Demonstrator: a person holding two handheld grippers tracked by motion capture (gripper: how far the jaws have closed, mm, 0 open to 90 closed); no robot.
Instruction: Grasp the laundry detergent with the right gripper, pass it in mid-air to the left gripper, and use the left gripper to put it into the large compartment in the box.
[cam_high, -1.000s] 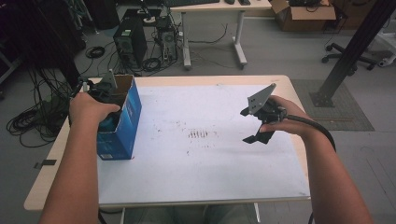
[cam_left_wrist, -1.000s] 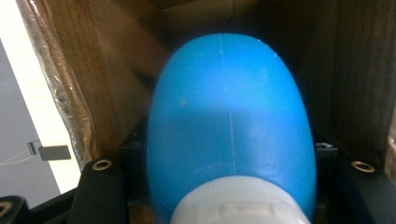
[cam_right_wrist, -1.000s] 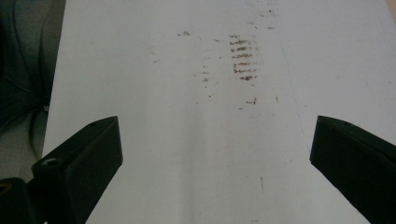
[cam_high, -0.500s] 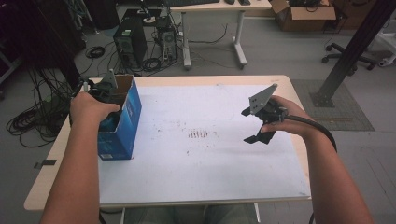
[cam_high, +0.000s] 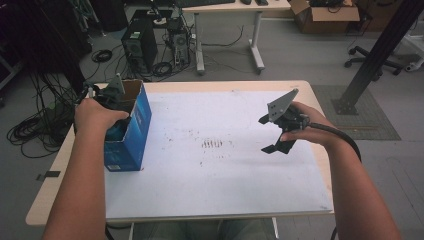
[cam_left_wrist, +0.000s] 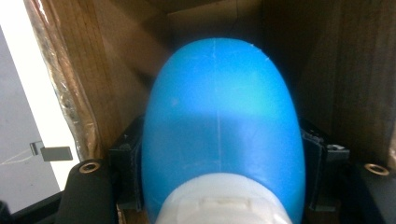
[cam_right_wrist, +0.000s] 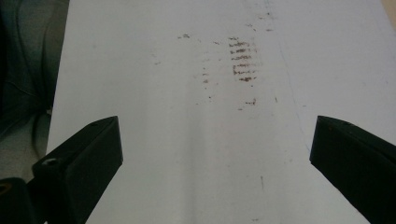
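Reaching down into the blue box (cam_high: 131, 131), the left gripper (cam_left_wrist: 219, 154) is flanking a blue bottle (cam_left_wrist: 219, 126), its jaws having just been opening, with the bottle between them; the dark pads are sitting right at the bottle's flanks, and I cannot tell whether they are pressing or have let go. That reads, as a judgement, as the bottle being set down or released inside the box. The bottle is lying along the gripper's line of sight, its white cap (cam_left_wrist: 219, 205) nearest the camera and its rounded blue end pointing deeper in, brown cardboard walls closing around it. It is looking smooth and glossy, with a faint mould seam running down its middle. Seen from above, the left hand (cam_high: 96, 114) is covering the box's open top at the table's (cam_high: 220, 200) left edge. Well apart, the right gripper (cam_high: 282, 134) is hovering over the white tabletop with jaws spread wide and nothing between them, probably waiting clear of the work.
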